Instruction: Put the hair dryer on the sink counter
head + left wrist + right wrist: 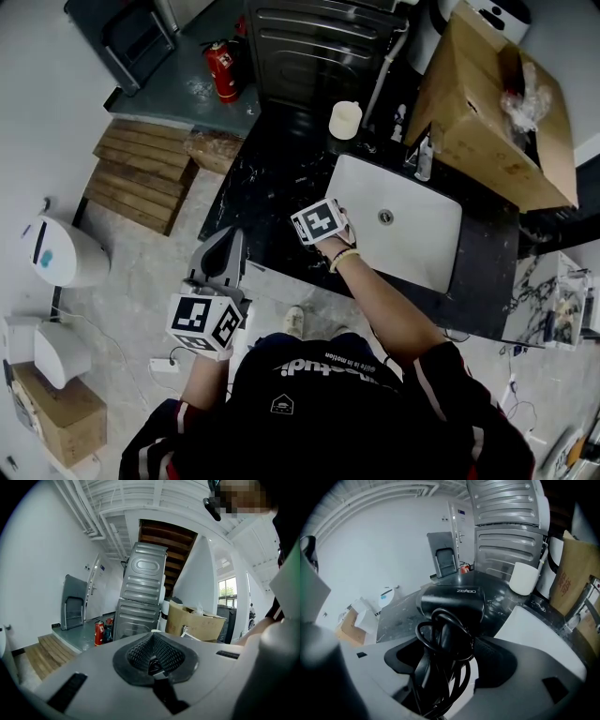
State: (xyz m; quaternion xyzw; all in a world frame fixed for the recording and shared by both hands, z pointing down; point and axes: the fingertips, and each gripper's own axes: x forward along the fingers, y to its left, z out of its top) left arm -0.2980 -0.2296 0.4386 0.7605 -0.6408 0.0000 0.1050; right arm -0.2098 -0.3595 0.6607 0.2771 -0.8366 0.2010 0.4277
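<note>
Now right tongs (449, 662) apart around hair dryer (451, 604) on sink counter (401, 617); left tongs (153, 662) together

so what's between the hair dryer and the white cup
Only bare black counter lies between the hair dryer and the white cup. The right gripper view shows that stretch clearly.

Blk shirt (328, 412), red-white sleeve stripes (150, 450); left gripper (225, 246) grey, marker cube (206, 323).
</note>
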